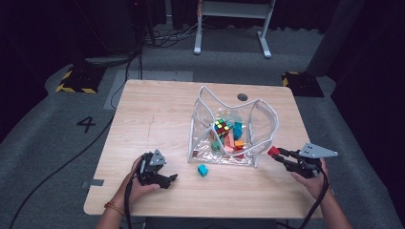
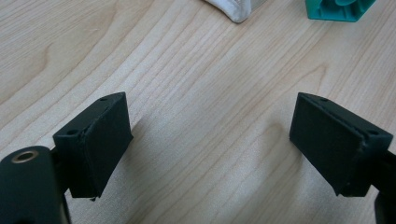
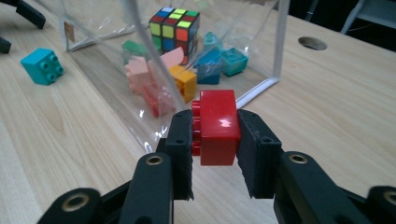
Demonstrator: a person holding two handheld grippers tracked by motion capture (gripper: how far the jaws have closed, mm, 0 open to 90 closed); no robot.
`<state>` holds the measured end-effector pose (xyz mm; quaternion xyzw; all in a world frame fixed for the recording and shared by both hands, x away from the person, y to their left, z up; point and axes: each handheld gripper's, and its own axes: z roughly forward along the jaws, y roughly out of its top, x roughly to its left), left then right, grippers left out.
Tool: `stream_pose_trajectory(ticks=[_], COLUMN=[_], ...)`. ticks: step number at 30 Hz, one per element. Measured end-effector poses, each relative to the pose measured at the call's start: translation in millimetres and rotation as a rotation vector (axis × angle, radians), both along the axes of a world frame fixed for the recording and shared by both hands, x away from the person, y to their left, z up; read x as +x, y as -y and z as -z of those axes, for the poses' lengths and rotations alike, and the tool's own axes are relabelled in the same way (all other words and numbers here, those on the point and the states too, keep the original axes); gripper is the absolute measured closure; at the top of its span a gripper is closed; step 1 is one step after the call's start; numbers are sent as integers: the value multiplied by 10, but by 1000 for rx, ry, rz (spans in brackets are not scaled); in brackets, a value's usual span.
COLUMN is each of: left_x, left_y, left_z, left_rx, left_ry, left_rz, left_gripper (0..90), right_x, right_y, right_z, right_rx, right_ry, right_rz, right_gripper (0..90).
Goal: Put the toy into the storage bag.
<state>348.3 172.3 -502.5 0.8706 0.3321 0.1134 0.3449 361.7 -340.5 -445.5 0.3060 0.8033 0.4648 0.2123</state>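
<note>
A clear plastic pouch with a white rim stands open on the wooden table, holding a colour cube and several toy bricks. My right gripper is to the right of the pouch, shut on a red brick held above the table. In the right gripper view the pouch with the colour cube lies just beyond the brick. A teal brick lies on the table in front of the pouch. My left gripper rests open at the front left, with bare wood between its pads.
A round cable hole is in the table behind the pouch. The teal brick and a pouch corner sit just ahead of the left gripper. On the floor beyond are cables and a white desk frame.
</note>
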Motion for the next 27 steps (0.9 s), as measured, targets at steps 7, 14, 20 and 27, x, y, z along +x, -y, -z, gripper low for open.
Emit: stream_pose_trajectory(ticks=[7,14,20,27], left_x=[0,1,1,1], left_y=[0,0,0,0], left_z=[0,0,0,0], left_rx=[1,0,0,0], left_ry=[1,0,0,0], left_rz=[0,0,0,1], left_gripper=[127,127,127,127], right_x=[118,274,417,557], right_y=[150,215,153,-97], right_z=[-247,-653,-960,-1224], right_rx=[19,33,33,5], right_ry=[42,100,134,149], right_rz=[45,55,28,-59], right_gripper=[678,678,678,677])
